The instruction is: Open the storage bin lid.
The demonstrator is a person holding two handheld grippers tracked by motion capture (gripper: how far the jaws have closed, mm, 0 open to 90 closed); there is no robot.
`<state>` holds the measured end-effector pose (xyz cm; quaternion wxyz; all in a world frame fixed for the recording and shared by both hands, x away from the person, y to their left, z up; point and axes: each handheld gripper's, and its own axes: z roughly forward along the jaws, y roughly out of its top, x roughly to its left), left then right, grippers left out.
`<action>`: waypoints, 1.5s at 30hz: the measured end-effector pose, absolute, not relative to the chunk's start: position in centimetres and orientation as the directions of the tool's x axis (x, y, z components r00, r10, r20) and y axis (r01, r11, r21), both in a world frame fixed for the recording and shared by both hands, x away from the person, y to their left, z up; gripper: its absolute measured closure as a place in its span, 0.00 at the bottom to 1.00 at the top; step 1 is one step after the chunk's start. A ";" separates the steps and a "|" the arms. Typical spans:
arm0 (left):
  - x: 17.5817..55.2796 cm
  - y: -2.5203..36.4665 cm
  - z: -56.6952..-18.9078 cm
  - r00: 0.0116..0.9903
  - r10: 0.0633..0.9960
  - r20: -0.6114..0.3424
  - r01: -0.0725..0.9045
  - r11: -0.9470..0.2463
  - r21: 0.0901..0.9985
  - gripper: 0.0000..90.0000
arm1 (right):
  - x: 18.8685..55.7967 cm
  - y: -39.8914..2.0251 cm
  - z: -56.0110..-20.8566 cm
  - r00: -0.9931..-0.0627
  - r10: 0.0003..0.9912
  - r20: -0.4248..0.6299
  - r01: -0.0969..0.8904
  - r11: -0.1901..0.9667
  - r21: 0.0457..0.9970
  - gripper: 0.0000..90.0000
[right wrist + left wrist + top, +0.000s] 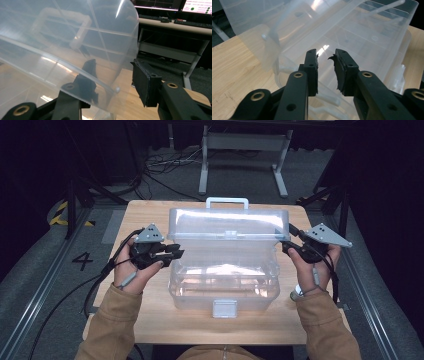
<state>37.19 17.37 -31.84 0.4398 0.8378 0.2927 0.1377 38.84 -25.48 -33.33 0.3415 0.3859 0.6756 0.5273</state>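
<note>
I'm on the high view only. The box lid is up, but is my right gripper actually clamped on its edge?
Observer: No. In the right gripper view the lid edge runs between the jaws, one jaw behind the clear plastic, the right gripper not pressing on it.
Operator: And the left one?
Observer: The left gripper is open, with a gap between its pads and nothing in it; it points at the box wall.
Operator: Pads in good shape?
Observer: One of the left pads looks torn, with a ragged edge curling inward.
</note>
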 end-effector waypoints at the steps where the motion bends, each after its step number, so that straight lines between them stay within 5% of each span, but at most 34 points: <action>1: 37.0 17.5 -31.8 0.791 0.611 -0.026 0.369 -0.444 0.817 0.79 | 39.0 -25.4 -33.3 -0.464 0.884 -0.052 0.156 0.140 0.978 0.60; 21: 33.5 18.9 -32.0 0.838 0.542 -0.064 0.373 -0.482 0.792 0.74 | 41.3 -24.3 -31.8 -0.353 0.933 -0.071 0.153 0.133 0.979 0.82; 45: 33.7 15.2 -36.0 0.921 0.371 -0.117 0.354 -0.677 0.645 0.68 | 43.9 -24.5 -30.5 -0.360 0.933 0.002 0.263 0.099 0.960 0.82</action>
